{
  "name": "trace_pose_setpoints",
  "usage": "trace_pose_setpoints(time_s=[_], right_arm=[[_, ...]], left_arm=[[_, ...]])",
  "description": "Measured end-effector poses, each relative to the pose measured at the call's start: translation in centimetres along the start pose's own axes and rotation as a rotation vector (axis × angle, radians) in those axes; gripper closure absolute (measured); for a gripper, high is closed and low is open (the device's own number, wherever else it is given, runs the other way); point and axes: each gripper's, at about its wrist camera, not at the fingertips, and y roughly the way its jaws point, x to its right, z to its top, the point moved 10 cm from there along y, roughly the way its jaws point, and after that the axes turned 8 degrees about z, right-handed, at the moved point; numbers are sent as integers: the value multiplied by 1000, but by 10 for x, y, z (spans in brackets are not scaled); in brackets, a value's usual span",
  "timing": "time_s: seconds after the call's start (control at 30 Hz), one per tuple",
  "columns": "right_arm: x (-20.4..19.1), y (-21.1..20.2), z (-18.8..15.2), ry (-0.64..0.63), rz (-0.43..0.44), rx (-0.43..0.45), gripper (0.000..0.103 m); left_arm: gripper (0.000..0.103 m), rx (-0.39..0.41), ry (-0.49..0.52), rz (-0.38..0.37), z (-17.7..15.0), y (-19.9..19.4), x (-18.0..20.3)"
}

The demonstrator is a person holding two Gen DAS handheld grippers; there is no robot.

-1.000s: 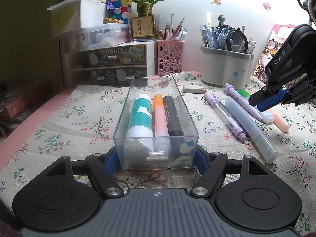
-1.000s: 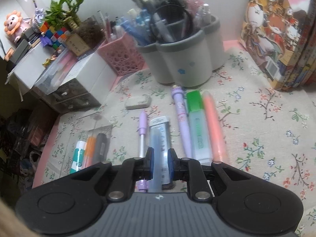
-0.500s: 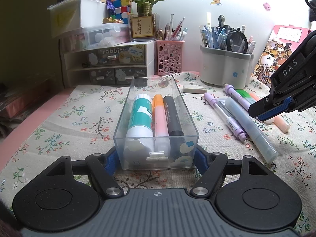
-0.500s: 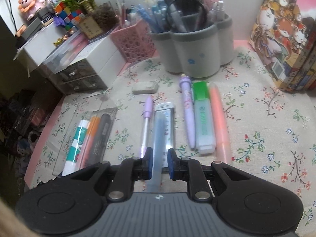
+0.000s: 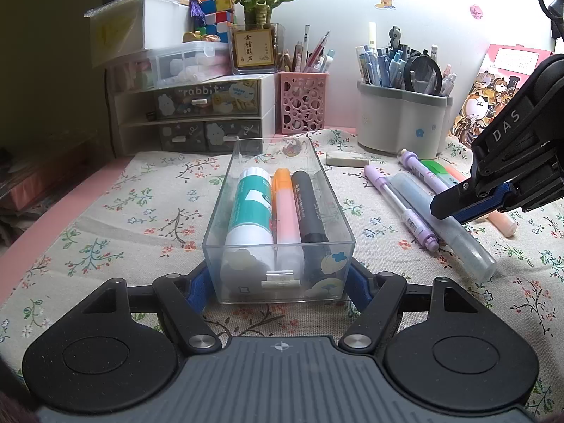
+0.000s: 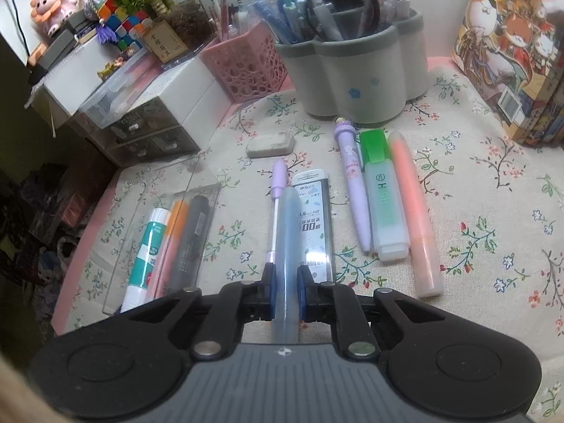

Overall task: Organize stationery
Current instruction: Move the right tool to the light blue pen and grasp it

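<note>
Nearest, the left gripper [image 5: 280, 282] clamps the clear tray [image 5: 225, 208] holding a glue stick [image 5: 251, 208]. To its right, the right gripper [image 6: 284, 290] pinches the blue tube [image 6: 287, 232]; farther off, an eraser [image 6: 270, 144].

Clear glossy plastic tray [image 5: 278, 246] on matt floral cloth [image 5: 141, 211].

a home study desk: floral tablecloth [image 5: 148, 211], crowded pen holder [image 5: 402, 120], rabbit mini drawers [image 5: 197, 112], puzzle cube [image 5: 216, 7].

Open cloth [image 5: 134, 211] left of the clear box [image 5: 278, 246]. Right side crowded with pens [image 6: 387, 194]; pen holders [image 5: 402, 120] and drawers [image 5: 197, 112] blocking the back.
</note>
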Motion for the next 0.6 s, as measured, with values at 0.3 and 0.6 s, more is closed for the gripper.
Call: trace_pose_setpoints(time_s=[0.3,0.6], right_arm=[[3,-2,5,99,13,29,103],[-9,6,-7,16,-26,-9,74]], left_arm=[[30,0,0,0,0,0,0],[30,0,-1,0,0,0,0]])
